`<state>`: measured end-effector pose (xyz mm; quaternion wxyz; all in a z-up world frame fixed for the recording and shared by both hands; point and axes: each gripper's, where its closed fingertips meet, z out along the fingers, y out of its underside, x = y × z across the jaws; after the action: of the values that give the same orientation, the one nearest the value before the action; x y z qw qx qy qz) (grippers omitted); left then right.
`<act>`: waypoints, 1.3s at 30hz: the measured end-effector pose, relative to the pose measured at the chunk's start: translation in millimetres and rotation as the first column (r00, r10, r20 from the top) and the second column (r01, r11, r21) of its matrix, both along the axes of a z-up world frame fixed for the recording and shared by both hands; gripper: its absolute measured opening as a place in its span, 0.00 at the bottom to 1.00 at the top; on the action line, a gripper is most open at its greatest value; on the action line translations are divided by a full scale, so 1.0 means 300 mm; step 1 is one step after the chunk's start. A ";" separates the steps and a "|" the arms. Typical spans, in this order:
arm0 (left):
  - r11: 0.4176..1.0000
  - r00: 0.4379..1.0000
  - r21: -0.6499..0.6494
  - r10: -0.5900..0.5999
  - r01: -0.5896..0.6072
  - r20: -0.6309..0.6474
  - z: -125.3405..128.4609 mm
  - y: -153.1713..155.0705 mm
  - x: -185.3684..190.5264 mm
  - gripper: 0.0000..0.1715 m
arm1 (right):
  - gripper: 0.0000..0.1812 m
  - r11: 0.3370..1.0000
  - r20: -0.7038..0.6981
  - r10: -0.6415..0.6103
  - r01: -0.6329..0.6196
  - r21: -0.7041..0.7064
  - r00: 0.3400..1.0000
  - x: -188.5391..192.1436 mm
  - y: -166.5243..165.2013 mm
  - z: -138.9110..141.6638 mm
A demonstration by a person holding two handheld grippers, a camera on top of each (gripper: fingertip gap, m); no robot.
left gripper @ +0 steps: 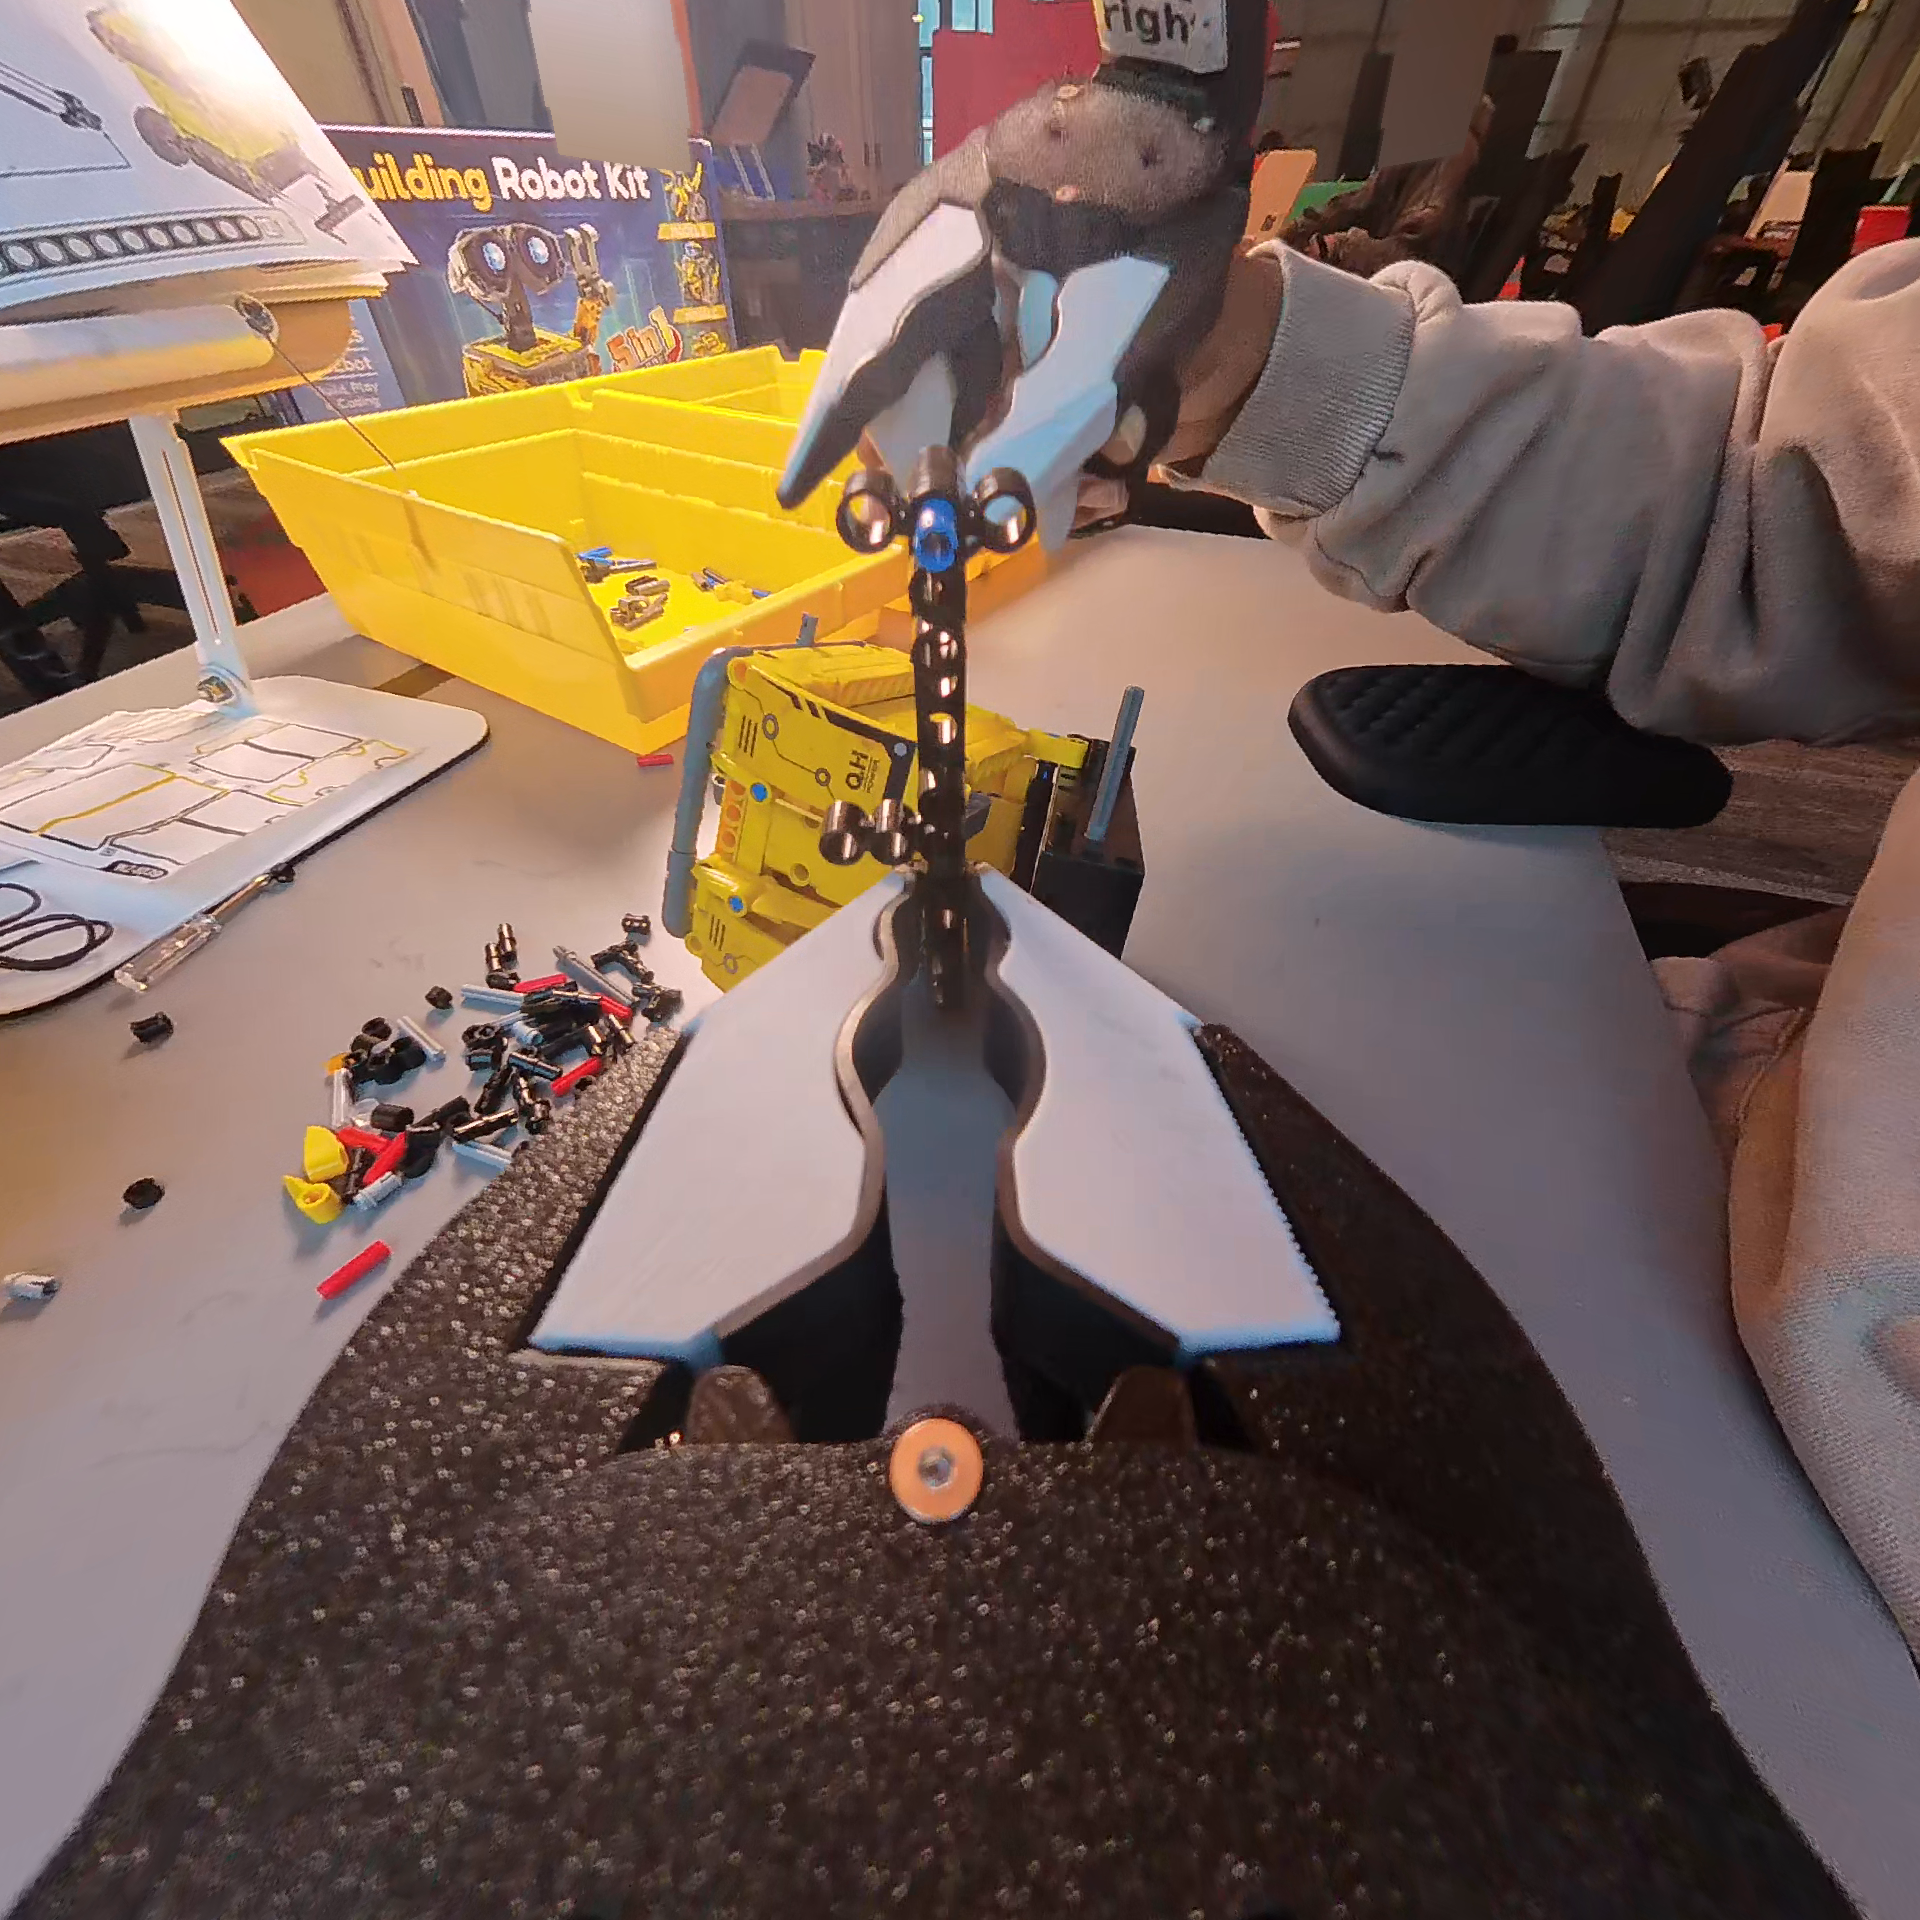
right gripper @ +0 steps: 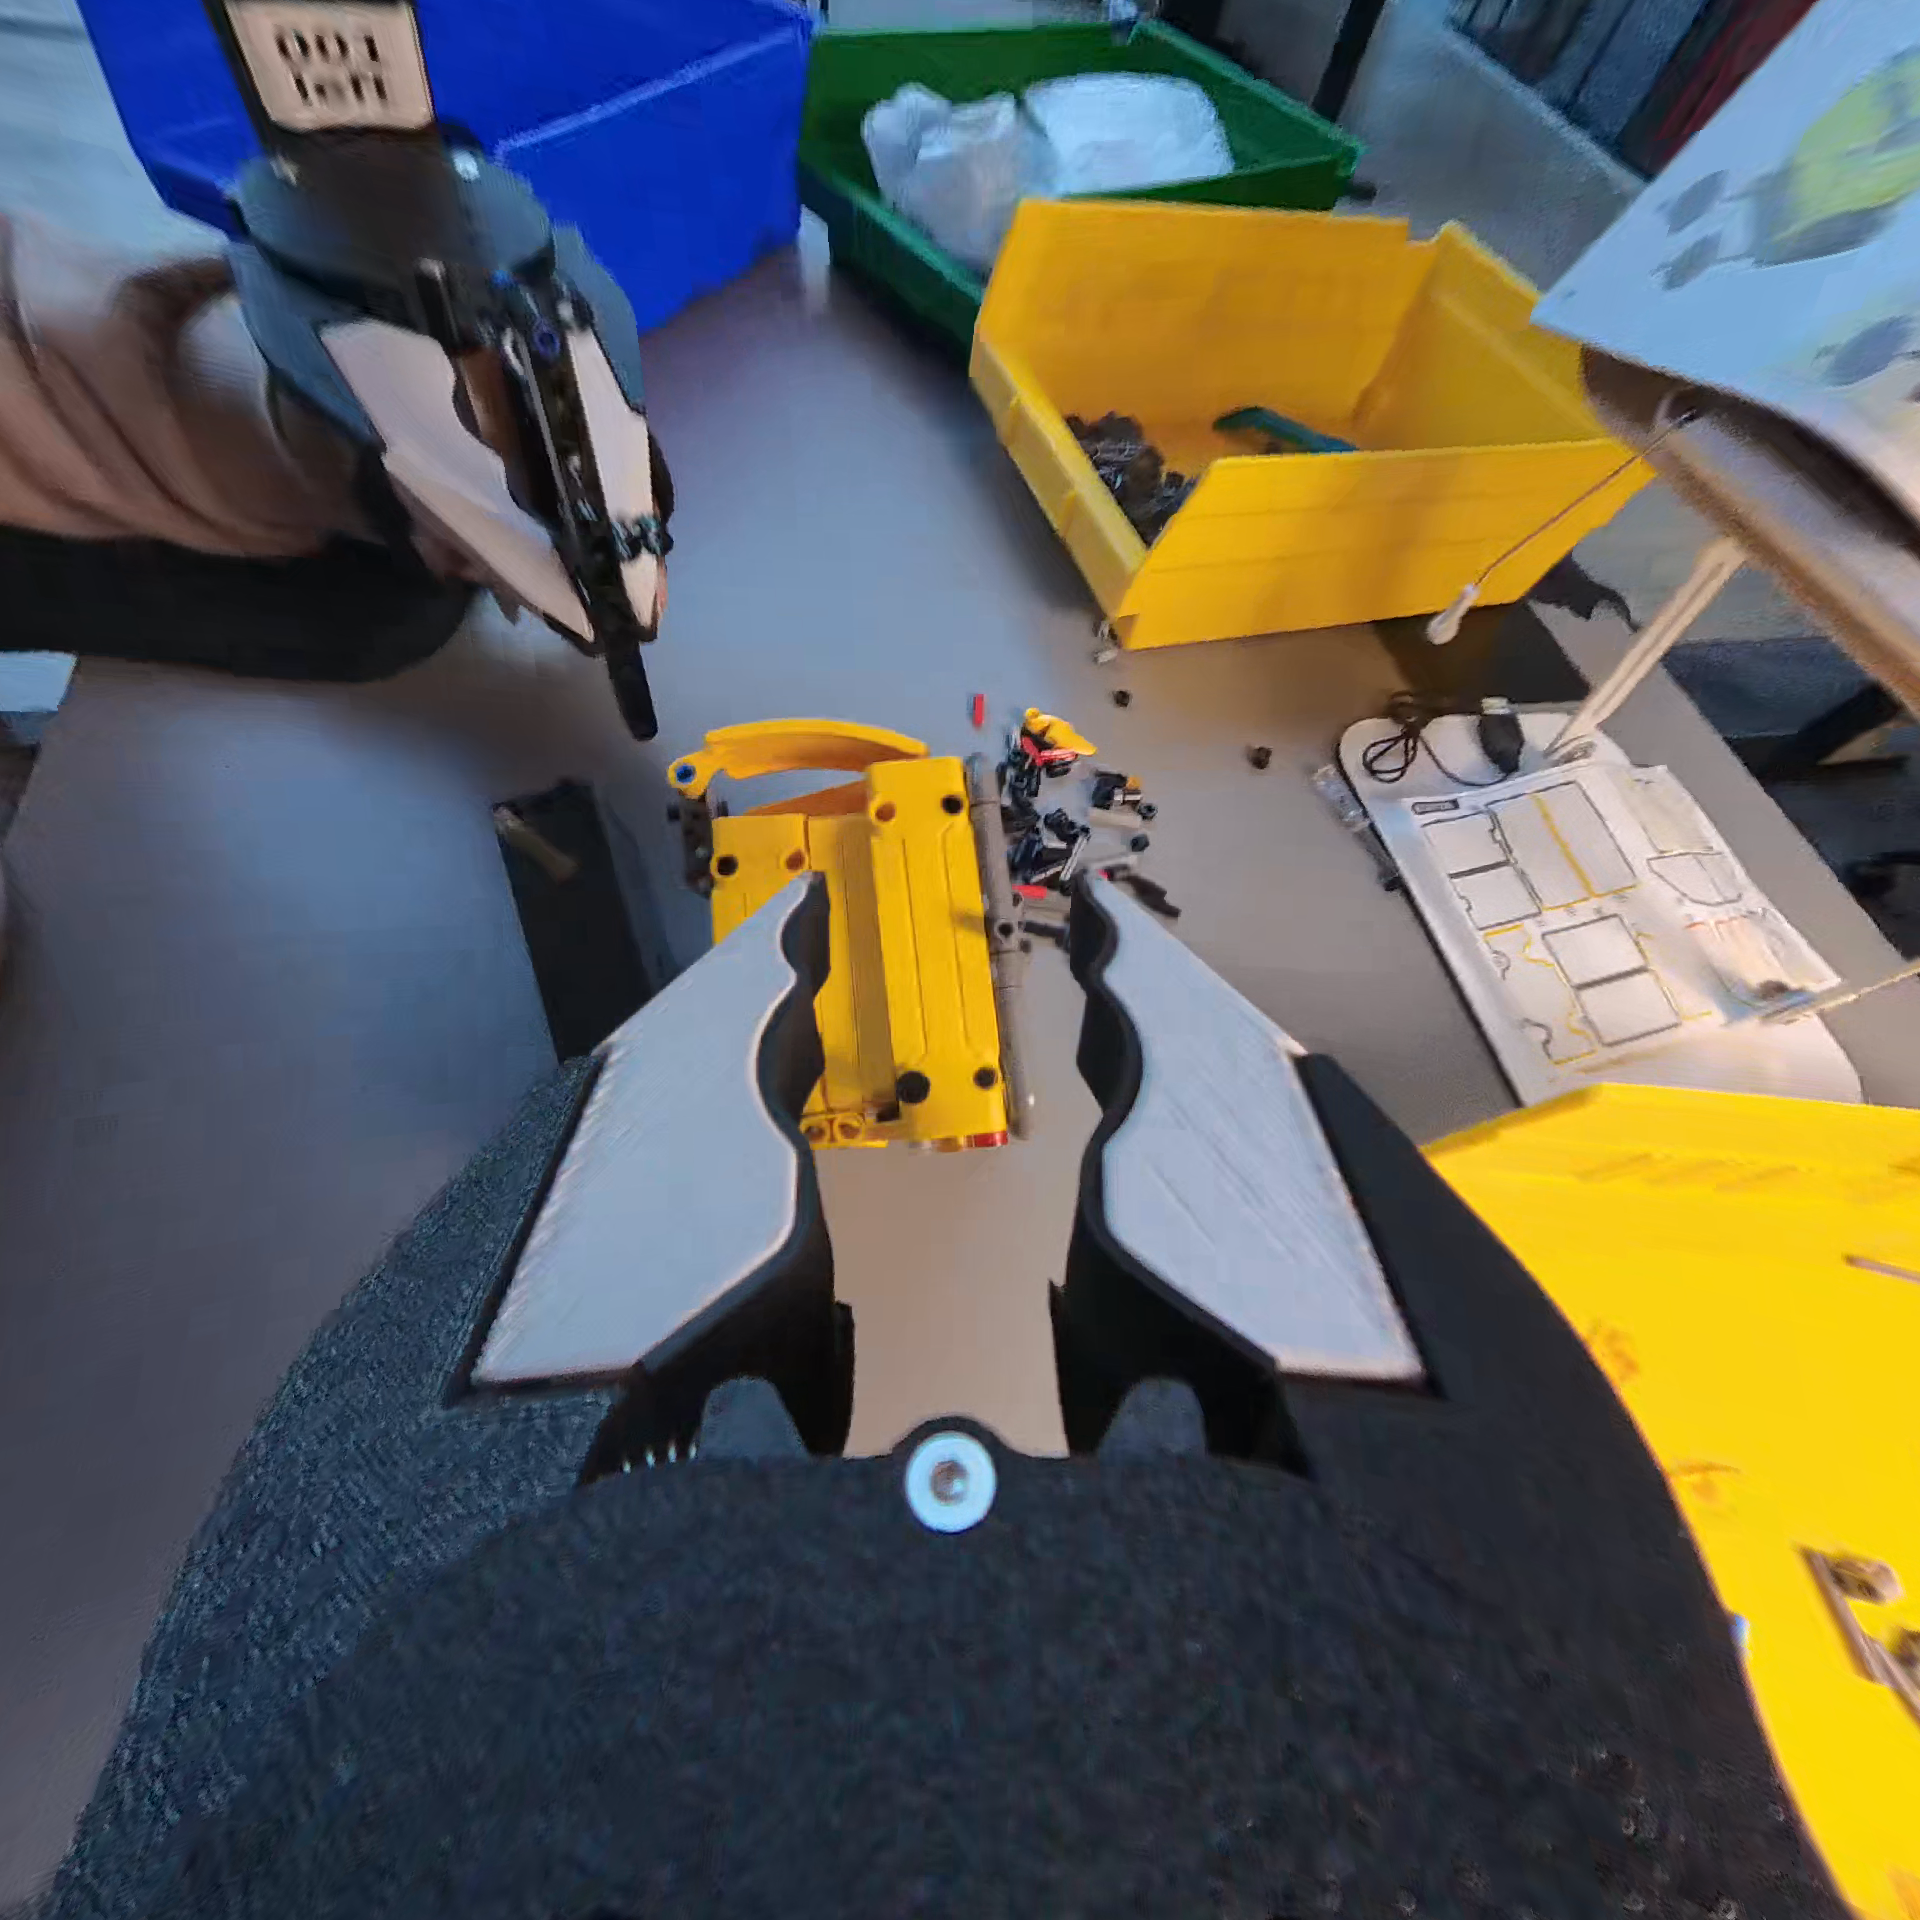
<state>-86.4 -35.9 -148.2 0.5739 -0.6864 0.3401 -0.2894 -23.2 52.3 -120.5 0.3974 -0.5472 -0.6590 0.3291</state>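
Observation:
My left gripper [left gripper: 943, 883] is shut on the lower end of a long black perforated beam [left gripper: 940, 707], held upright, with round black connectors and a blue pin [left gripper: 935, 528] at its top. My right gripper [left gripper: 925, 488] hangs open just above that top end, its fingers [left gripper: 1049, 395] either side of it. In the right wrist view my right gripper [right gripper: 945, 894] is open and empty above a yellow brick-built robot body [right gripper: 904, 935] on the grey table [right gripper: 312, 1039]. The left gripper with the beam [right gripper: 582, 499] shows at upper left there. The body also shows behind the beam [left gripper: 800, 779].
A pile of small black, red and yellow pins [left gripper: 478, 1060] lies left of the body. A yellow parts bin [left gripper: 499, 561] and kit box [left gripper: 520, 260] stand behind. An instruction stand [left gripper: 187, 582] and sheets [right gripper: 1590, 914] are at the side. Blue [right gripper: 644, 135] and green [right gripper: 1039, 73] bins stand farther off.

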 end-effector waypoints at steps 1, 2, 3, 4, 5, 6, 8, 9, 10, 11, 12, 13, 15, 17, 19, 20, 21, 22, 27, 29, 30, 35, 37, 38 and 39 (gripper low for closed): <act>1.000 1.000 0.004 0.002 -0.002 -0.001 0.002 0.000 -0.001 0.04 | 0.27 1.000 0.045 0.001 -0.002 0.021 0.999 0.000 0.001 -0.030; 1.000 1.000 0.007 0.004 -0.004 -0.001 0.004 0.000 -0.002 0.04 | 0.31 1.000 0.090 0.000 -0.002 0.025 0.996 0.002 0.004 -0.061; 1.000 1.000 0.010 0.006 -0.006 -0.001 0.006 0.000 -0.003 0.04 | 0.34 1.000 0.135 -0.007 0.005 0.015 0.991 0.004 0.009 -0.091; 1.000 1.000 0.013 0.009 -0.009 -0.002 0.008 0.000 -0.005 0.04 | 0.38 1.000 0.172 -0.008 0.008 0.004 0.985 0.003 0.009 -0.118; 1.000 1.000 0.014 0.011 -0.011 -0.003 0.008 0.000 -0.006 0.04 | 0.39 1.000 0.205 -0.007 0.006 0.007 0.979 0.002 0.009 -0.141; 1.000 1.000 0.014 0.013 -0.012 -0.004 0.008 0.001 -0.008 0.04 | 0.38 1.000 0.209 0.001 -0.002 0.005 0.978 -0.005 0.002 -0.148; 1.000 1.000 0.014 0.014 -0.014 -0.005 0.007 0.001 -0.009 0.04 | 0.39 1.000 0.230 0.020 -0.017 -0.018 0.973 -0.013 -0.016 -0.156; 1.000 1.000 0.012 0.014 -0.014 -0.006 0.005 0.002 -0.010 0.04 | 0.41 1.000 0.233 0.024 -0.020 -0.017 0.972 -0.018 -0.021 -0.153; 1.000 1.000 0.010 0.014 -0.014 -0.007 0.003 0.003 -0.009 0.04 | 0.42 1.000 0.248 0.029 -0.025 -0.017 0.968 -0.019 -0.027 -0.157; 1.000 1.000 0.010 0.012 -0.012 -0.008 0.002 0.003 -0.009 0.04 | 0.43 0.999 0.258 0.032 -0.027 -0.024 0.966 -0.023 -0.034 -0.158; 1.000 1.000 0.009 0.010 -0.010 -0.008 0.001 0.002 -0.008 0.04 | 0.45 0.999 0.270 0.042 -0.035 -0.030 0.962 -0.026 -0.043 -0.162; 1.000 1.000 0.007 0.008 -0.008 -0.010 -0.001 0.002 -0.007 0.04 | 0.44 0.999 0.288 0.046 -0.039 -0.029 0.956 -0.029 -0.050 -0.172; 1.000 1.000 0.006 0.006 -0.006 -0.016 -0.004 0.001 -0.005 0.04 | 0.45 0.999 0.342 0.027 -0.033 0.010 0.939 -0.031 -0.048 -0.213; 1.000 1.000 0.009 0.006 -0.006 -0.017 -0.003 0.001 -0.006 0.04 | 0.44 1.000 0.360 0.006 -0.015 0.022 0.933 -0.032 -0.045 -0.219; 1.000 1.000 0.011 0.010 -0.009 -0.012 0.001 0.001 -0.009 0.04 | 0.44 0.999 0.383 -0.006 -0.012 0.045 0.924 -0.013 -0.045 -0.217; 1.000 1.000 0.012 0.012 -0.012 -0.009 0.003 0.001 -0.011 0.04 | 0.44 0.999 0.386 -0.012 -0.009 0.052 0.922 0.002 -0.046 -0.214; 1.000 1.000 0.011 0.014 -0.014 -0.005 0.003 0.003 -0.013 0.04 | 0.44 0.998 0.394 -0.019 -0.005 0.060 0.919 0.023 -0.046 -0.213; 1.000 1.000 0.008 0.016 -0.016 -0.002 0.003 0.004 -0.015 0.04 | 0.44 0.998 0.404 -0.031 0.005 0.066 0.914 0.048 -0.043 -0.213; 1.000 1.000 -0.003 0.011 -0.011 0.000 -0.004 0.007 -0.012 0.04 | 0.44 0.990 0.427 -0.138 0.119 0.072 0.893 0.227 0.017 -0.204; 1.000 1.000 0.002 0.006 -0.006 -0.004 -0.002 0.004 -0.007 0.04 | 0.44 0.980 0.424 -0.198 0.187 0.069 0.884 0.311 0.052 -0.195; 1.000 1.000 0.004 0.004 -0.004 -0.006 -0.002 0.003 -0.004 0.04 | 0.44 0.972 0.426 -0.231 0.222 0.071 0.875 0.355 0.069 -0.191; 1.000 1.000 0.009 -0.005 0.005 -0.016 -0.004 0.000 0.009 0.04 | 0.44 0.914 0.424 -0.398 0.393 0.105 0.813 0.557 0.156 -0.171; 1.000 1.000 0.008 -0.009 0.009 -0.013 -0.002 -0.001 0.013 0.04 | 0.44 0.874 0.421 -0.474 0.472 0.118 0.773 0.633 0.200 -0.174; 1.000 1.000 0.007 -0.009 0.009 -0.015 -0.003 0.000 0.014 0.04 | 0.44 0.855 0.418 -0.505 0.504 0.123 0.755 0.668 0.221 -0.183; 1.000 1.000 0.006 -0.010 0.010 -0.017 -0.004 0.002 0.015 0.04 | 0.44 0.838 0.410 -0.532 0.530 0.130 0.741 0.696 0.241 -0.195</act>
<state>-81.8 -35.4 -149.4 0.5717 -0.6853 0.3494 -0.2853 185.7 124.5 -179.0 0.3205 -0.7695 -0.5477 0.0717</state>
